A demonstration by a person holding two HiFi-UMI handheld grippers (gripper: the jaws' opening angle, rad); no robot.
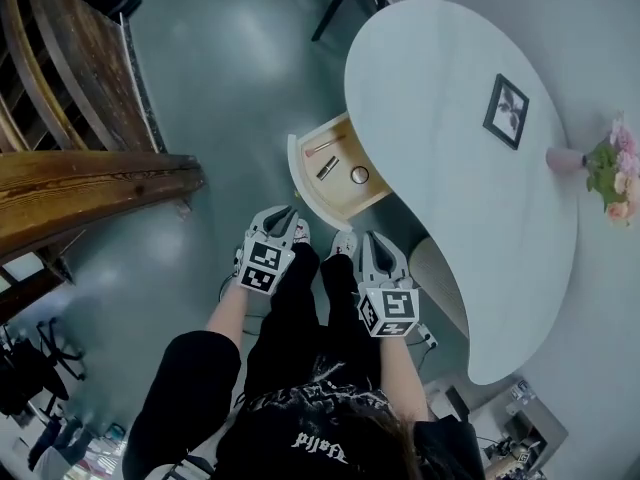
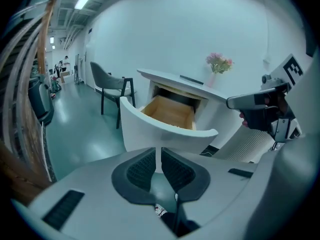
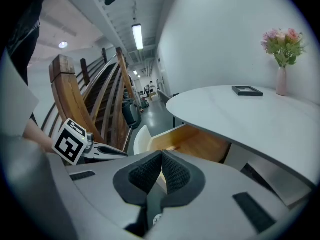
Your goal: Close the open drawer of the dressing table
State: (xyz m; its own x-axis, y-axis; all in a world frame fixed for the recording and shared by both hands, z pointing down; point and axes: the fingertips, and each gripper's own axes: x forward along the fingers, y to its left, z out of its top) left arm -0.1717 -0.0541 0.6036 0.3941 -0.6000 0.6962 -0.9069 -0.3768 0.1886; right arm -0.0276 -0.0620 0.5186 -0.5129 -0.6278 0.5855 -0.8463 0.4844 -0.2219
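**Item 1.** Curved brown wooden stair railing (image 1: pixel 90 183), at 9 o'clock in the head view. Well apart from the work.

**Item 2.** Left gripper (image 1: pixel 283 213), grey, two-jawed, with a marker cube. It is at 6 o'clock of the drawer, near it but not touching. Its own view shows the ribbed dark pads drawn together with nothing between them (image 2: pixel 160 155), aimed at the drawer's front.

**Item 3.** Open drawer (image 1: pixel 305 183) with a white curved front and a pale wood interior. It is pulled well out from under the table's edge toward 7 o'clock. Inside are a small round object (image 1: pixel 360 175) and a slim dark stick (image 1: pixel 327 167); I cannot tell what either is.

**Item 4.** Right gripper (image 1: pixel 368 240), same make, just right of the left one and at 5 o'clock of the drawer. Its jaws are likewise closed and empty (image 3: pixel 161 160), and it is clear of the drawer.

**Item 5.** White kidney-shaped dressing table (image 1: pixel 440 98), filling the 1 to 4 o'clock quarter. On it are a dark square picture frame (image 1: pixel 506 111) and, at 3 o'clock, a pink vase of flowers (image 1: pixel 600 163).

**Status.** This looks like the approach step, with closing not yet begun. The next move calls for setting closed tips flat on the white front and pushing squarely toward 1 o'clock, so the drawer runs in straight.
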